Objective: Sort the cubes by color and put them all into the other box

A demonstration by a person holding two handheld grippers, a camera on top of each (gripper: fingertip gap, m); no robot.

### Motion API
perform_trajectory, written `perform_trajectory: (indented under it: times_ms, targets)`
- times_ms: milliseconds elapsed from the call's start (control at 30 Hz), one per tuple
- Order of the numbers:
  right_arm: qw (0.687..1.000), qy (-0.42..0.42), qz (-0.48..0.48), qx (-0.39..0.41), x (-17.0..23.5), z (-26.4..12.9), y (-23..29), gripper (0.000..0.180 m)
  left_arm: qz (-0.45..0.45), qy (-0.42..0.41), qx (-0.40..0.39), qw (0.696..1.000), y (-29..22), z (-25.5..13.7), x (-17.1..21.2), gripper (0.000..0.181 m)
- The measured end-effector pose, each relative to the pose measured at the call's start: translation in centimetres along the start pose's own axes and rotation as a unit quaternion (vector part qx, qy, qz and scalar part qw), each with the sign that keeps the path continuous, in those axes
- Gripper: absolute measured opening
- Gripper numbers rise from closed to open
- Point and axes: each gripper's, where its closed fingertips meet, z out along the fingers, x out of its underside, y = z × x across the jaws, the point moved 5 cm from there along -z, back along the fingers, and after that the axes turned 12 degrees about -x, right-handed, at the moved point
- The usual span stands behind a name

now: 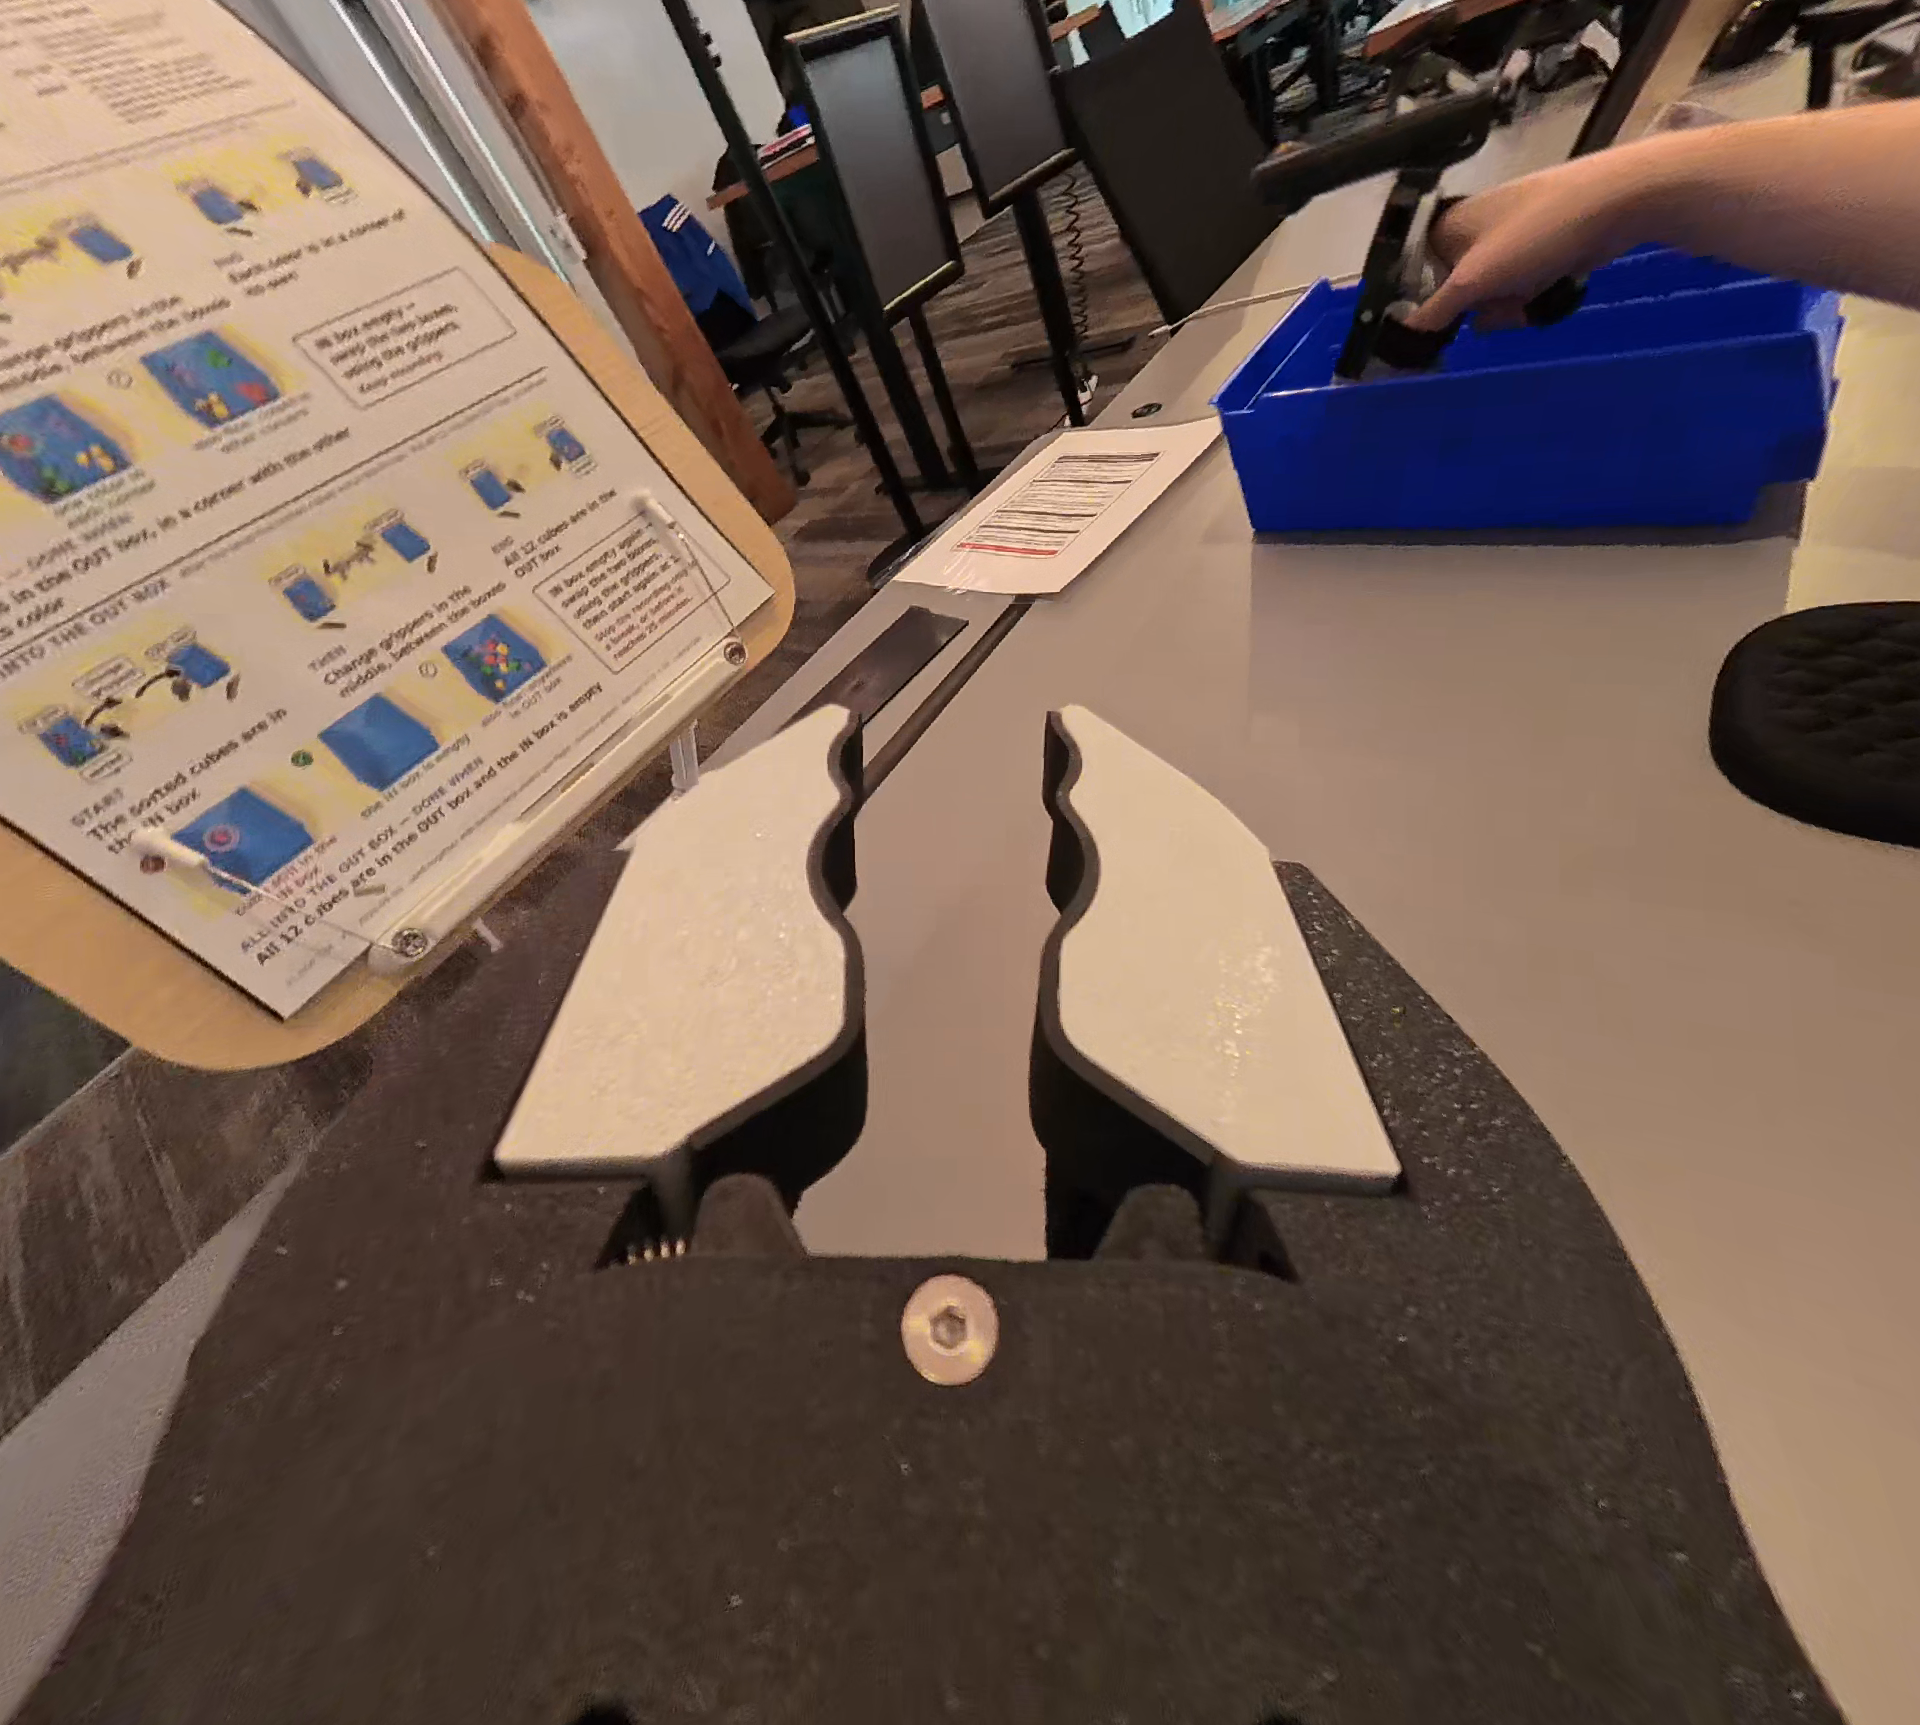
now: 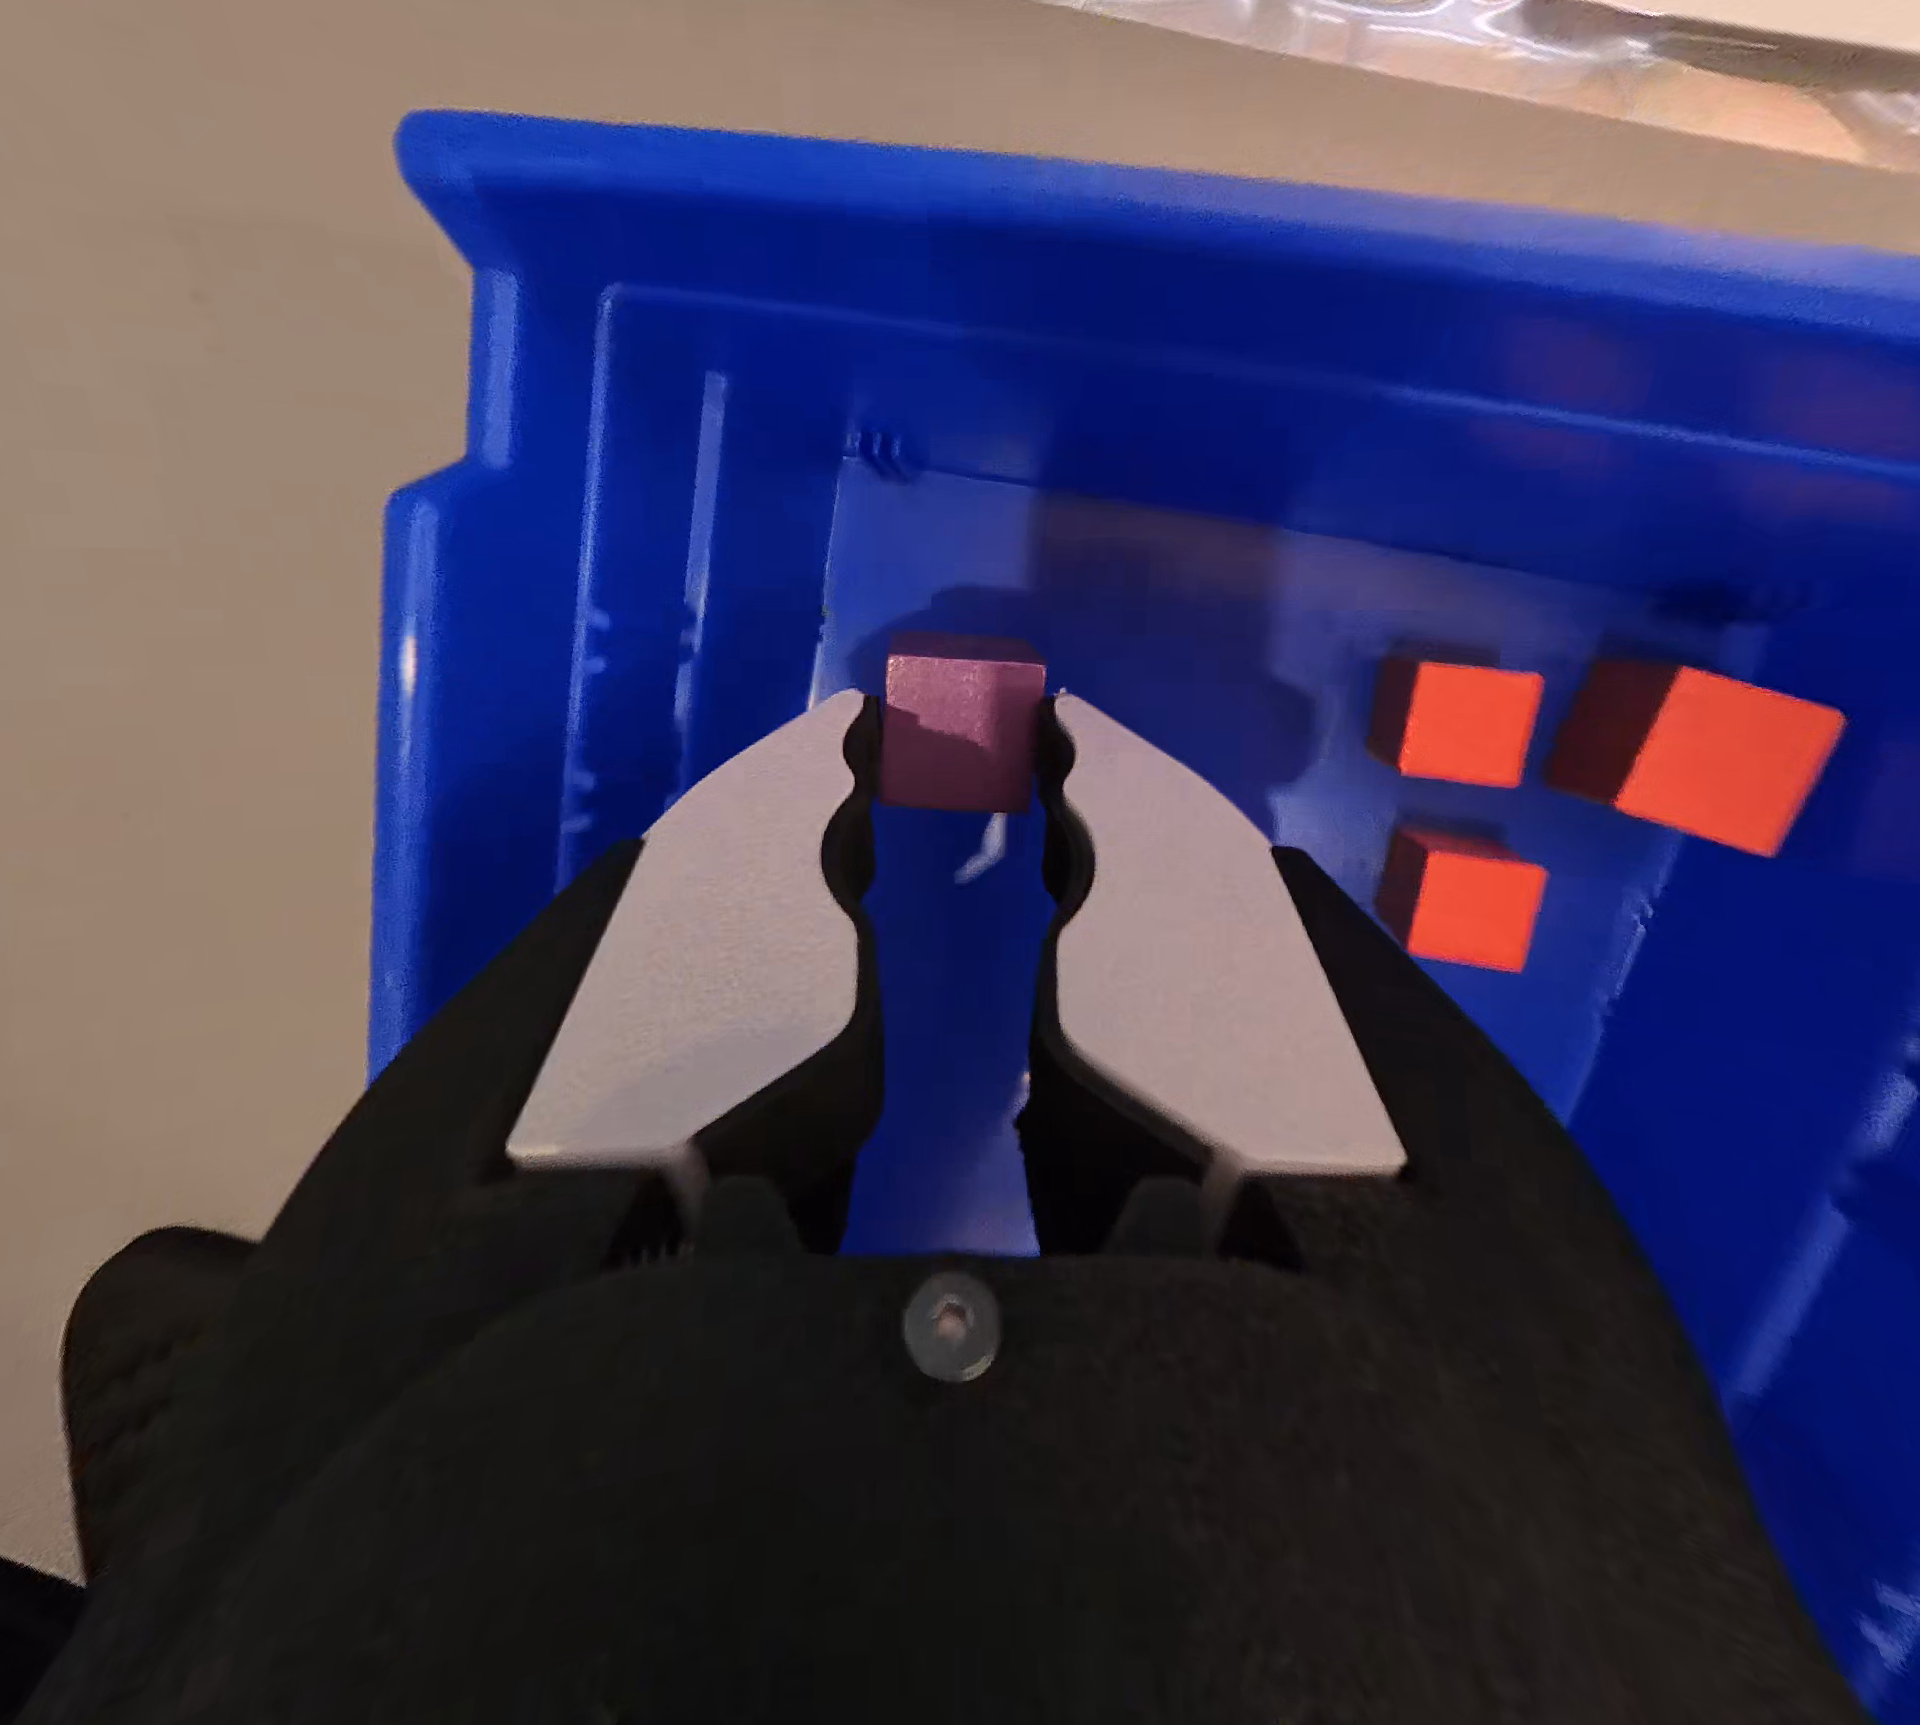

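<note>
Clamping a purple cube (image 2: 961, 725), the right gripper (image 2: 961, 719) inside the blue box (image 2: 727, 241); left gripper (image 1: 951, 725) apart.

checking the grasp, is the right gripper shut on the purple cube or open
Shut on it: the right gripper has both fingertips pressed against the purple cube's sides, inside the blue box.

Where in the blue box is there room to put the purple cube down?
The bare floor around the purple cube, between the box's left wall and the three orange cubes, is free. The right side by those cubes is crowded.
</note>
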Motion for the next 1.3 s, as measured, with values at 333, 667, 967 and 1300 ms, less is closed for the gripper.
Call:
perform_trajectory:
  times_ms: [333, 667, 967, 1300]
  targets:
    - [0.996, 0.060, -0.041, 0.055, -1.7, 3.1, -0.2, 0.029, -0.013, 0.021, -0.014, 1.000, -0.5, 1.1, 1.3, 0.032]
    - [0.999, -0.006, -0.040, 0.034, -2.3, -1.5, 0.5, 0.049, -0.013, 0.016, -0.030, 0.999, 0.5, 0.1, 0.9, 0.032]
    - [0.918, -0.360, -0.094, -0.138, -1.9, -18.4, 16.4, 0.045, -0.018, 0.000, -0.105, 0.994, 3.2, -1.6, -0.7, 0.029]
    - [0.887, -0.357, -0.172, -0.238, 0.6, -14.4, 24.7, 0.044, 0.073, 0.202, -0.285, 0.934, 15.1, -12.3, 1.6, 0.030]
